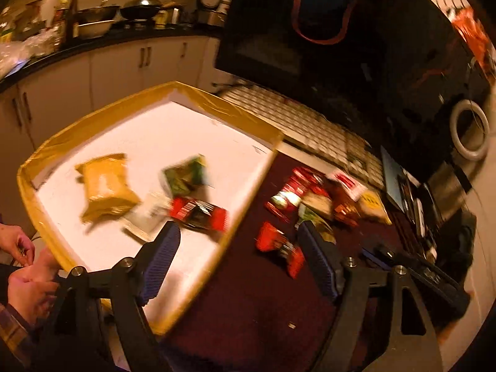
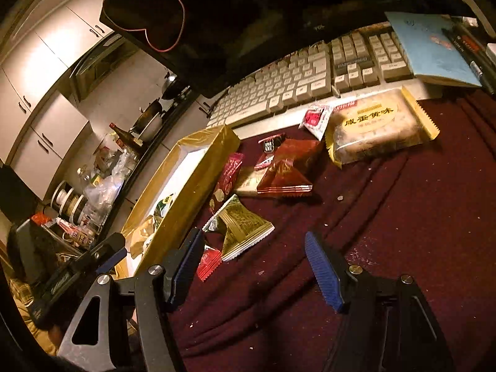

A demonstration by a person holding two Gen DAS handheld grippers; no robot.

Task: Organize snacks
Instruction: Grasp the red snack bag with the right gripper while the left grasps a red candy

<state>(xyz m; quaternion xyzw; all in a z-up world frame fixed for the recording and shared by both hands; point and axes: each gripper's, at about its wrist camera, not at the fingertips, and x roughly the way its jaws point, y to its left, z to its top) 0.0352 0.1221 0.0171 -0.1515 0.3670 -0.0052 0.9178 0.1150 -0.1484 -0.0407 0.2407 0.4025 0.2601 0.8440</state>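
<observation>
A yellow-rimmed white box (image 1: 217, 107) holds a yellow packet (image 1: 107, 186), a green packet (image 1: 186, 175), a white packet and a red-black packet (image 1: 200, 214). My left gripper (image 1: 238, 232) is open and empty above the box's near right edge. Several loose snacks lie on the maroon cloth: a red packet (image 1: 279, 245) and a pile (image 1: 325, 198) beyond it. My right gripper (image 2: 252, 243) is open and empty over the cloth, just before a green-gold packet (image 2: 240, 228). A dark red packet (image 2: 288, 169) and a large yellow packet (image 2: 376, 127) lie farther off. The box (image 2: 192, 186) is at its left.
A keyboard (image 2: 294, 83) lies behind the snacks, with a blue notebook (image 2: 434, 49) on its right end. A dark monitor (image 1: 341, 37) stands behind. A kitchen counter with pots (image 1: 102, 21) runs along the back left. A person's hands (image 1: 24, 266) are at the lower left.
</observation>
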